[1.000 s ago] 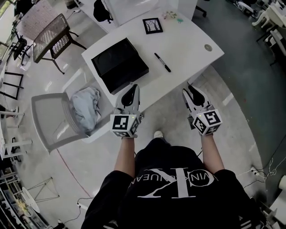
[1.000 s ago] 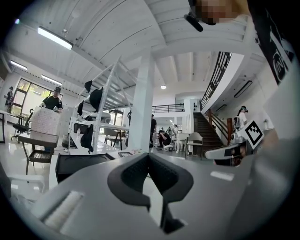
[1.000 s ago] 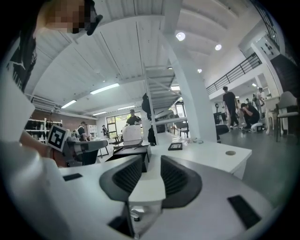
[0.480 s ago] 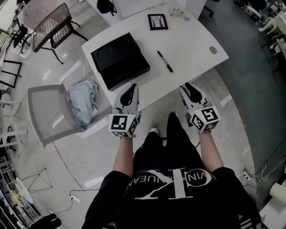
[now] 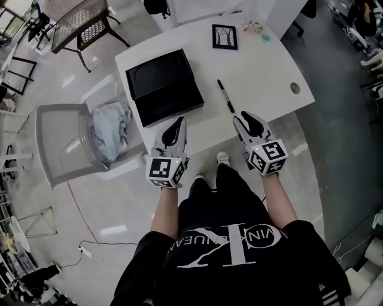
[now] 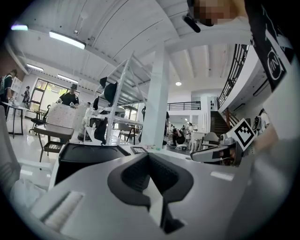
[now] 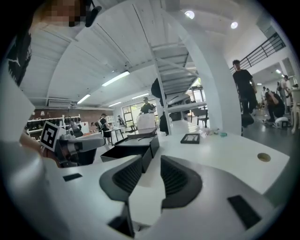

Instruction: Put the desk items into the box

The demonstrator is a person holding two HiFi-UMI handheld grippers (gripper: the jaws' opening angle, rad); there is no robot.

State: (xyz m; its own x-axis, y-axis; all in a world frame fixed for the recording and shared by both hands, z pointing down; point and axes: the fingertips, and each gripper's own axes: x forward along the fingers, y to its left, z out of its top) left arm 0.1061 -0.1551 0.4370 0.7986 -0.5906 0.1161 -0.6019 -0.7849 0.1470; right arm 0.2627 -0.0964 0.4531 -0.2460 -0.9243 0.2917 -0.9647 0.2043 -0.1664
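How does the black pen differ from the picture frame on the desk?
The pen is a slim stick; the frame is a flat square. The pen is all black; the frame rims a pale picture. The pen lies nearer the person than the frame. Both lie on the desk, outside the box.

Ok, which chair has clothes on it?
The grey chair left of the desk: a pale cloth bundle lies on its seat. The brown chair has none.
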